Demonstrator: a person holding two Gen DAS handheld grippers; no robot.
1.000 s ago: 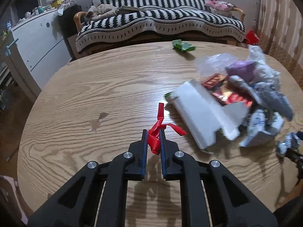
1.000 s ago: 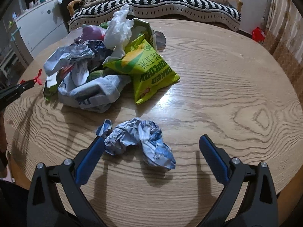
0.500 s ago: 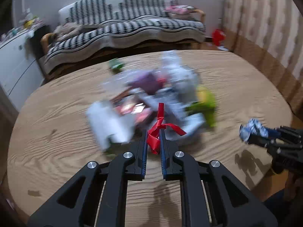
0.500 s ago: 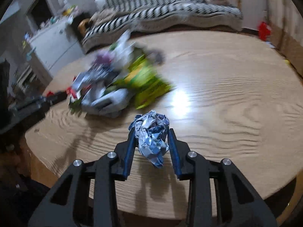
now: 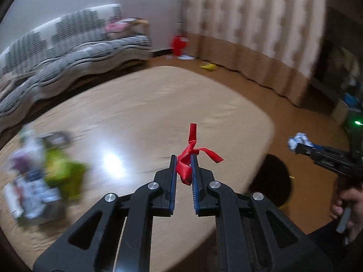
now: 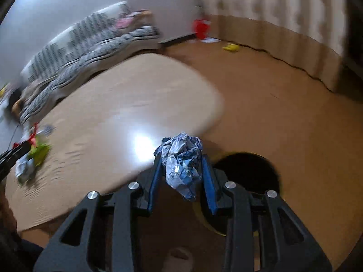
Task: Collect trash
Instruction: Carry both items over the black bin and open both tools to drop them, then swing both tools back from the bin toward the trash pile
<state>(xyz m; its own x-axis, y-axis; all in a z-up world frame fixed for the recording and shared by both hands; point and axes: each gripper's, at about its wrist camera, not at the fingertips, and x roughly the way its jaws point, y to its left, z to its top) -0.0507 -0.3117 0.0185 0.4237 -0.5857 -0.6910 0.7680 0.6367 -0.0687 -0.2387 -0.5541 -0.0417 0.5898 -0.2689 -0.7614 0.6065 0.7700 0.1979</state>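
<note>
We clench left gripper on red ribbon, centre of left view, above table; right gripper grasps crumpled paper, mid-frame, over dark bin lower right, likely for dropping; remaining trash pile sits lower left on table.

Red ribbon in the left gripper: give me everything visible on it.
The red ribbon is a glossy, flat strip, crumpled into a loose knot. The left gripper is shut on its bunched lower part between the blue pads. One tail stands straight up, another curls off to the right. It hangs in the air over the wooden table, touching only the pads.
</note>
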